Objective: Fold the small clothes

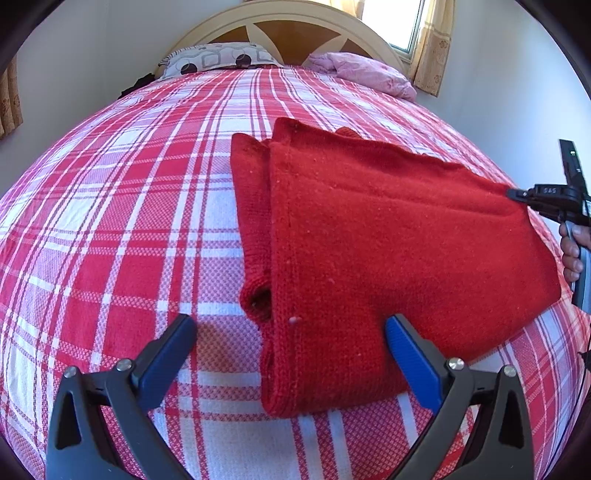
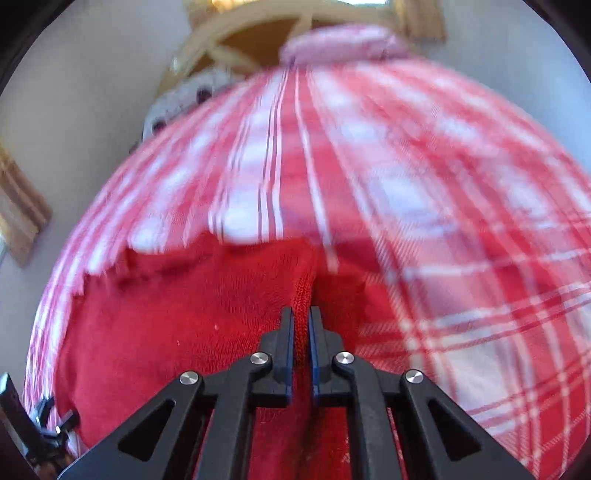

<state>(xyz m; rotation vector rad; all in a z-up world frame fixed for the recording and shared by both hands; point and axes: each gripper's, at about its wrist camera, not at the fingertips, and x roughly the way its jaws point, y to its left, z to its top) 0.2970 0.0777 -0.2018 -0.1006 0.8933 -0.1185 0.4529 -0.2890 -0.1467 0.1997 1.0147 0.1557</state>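
Note:
A red knitted garment (image 1: 369, 240) lies partly folded on the red and white plaid bedspread (image 1: 110, 221). My left gripper (image 1: 291, 332) is open, its blue-padded fingers spread on either side of the garment's near corner and not gripping it. My right gripper (image 2: 302, 317) is shut on an edge of the red garment (image 2: 166, 325) and holds it lifted; it also shows at the right edge of the left wrist view (image 1: 517, 194), pinching the garment's far right corner. The right wrist view is blurred by motion.
A patterned pillow (image 1: 218, 59) and a pink bundle of cloth (image 1: 365, 72) lie at the head of the bed by the cream headboard (image 1: 280, 22). A curtained window (image 1: 406, 26) is at the back right.

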